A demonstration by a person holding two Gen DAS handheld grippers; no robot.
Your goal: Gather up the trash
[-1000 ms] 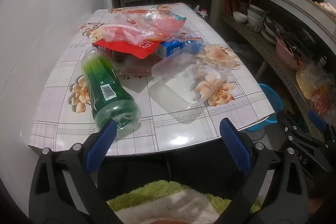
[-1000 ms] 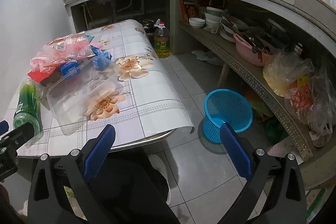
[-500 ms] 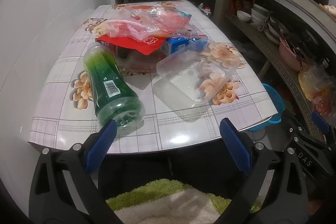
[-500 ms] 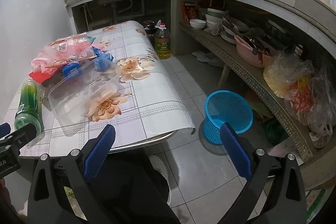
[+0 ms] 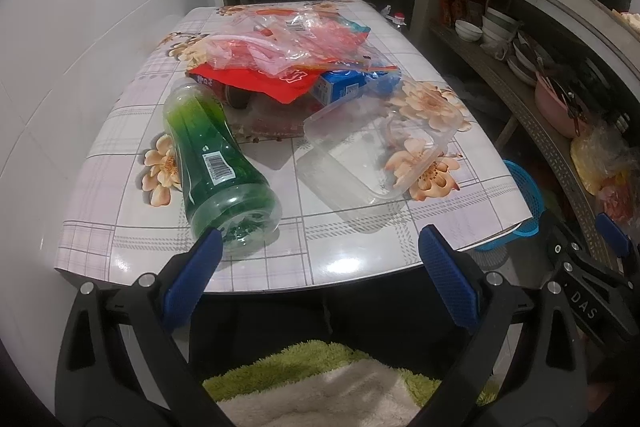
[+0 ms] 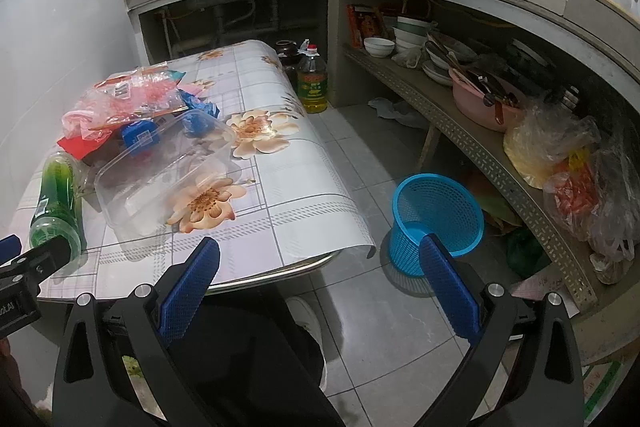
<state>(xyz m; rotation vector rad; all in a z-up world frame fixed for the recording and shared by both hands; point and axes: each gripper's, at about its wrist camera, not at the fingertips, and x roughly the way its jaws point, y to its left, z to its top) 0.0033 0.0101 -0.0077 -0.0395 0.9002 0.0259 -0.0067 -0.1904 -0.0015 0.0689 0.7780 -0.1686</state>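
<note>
A green plastic bottle lies on its side on the flowered table; it also shows in the right wrist view. Beside it lies a clear plastic container, also in the right wrist view. Behind them is a pile of red and clear wrappers and a blue carton. A blue mesh basket stands on the floor right of the table. My left gripper is open and empty at the table's near edge, its left finger just before the bottle's base. My right gripper is open and empty over the floor.
A concrete counter with pots runs along the back and right. Its lower shelf holds bowls, a pink basin and plastic bags. An oil bottle stands on the floor behind the table. A white wall is on the left. A green rug lies below.
My left gripper has moved forward and slightly up toward the table, so the bottle sits closer to its left finger. The right gripper has shifted only slightly.
</note>
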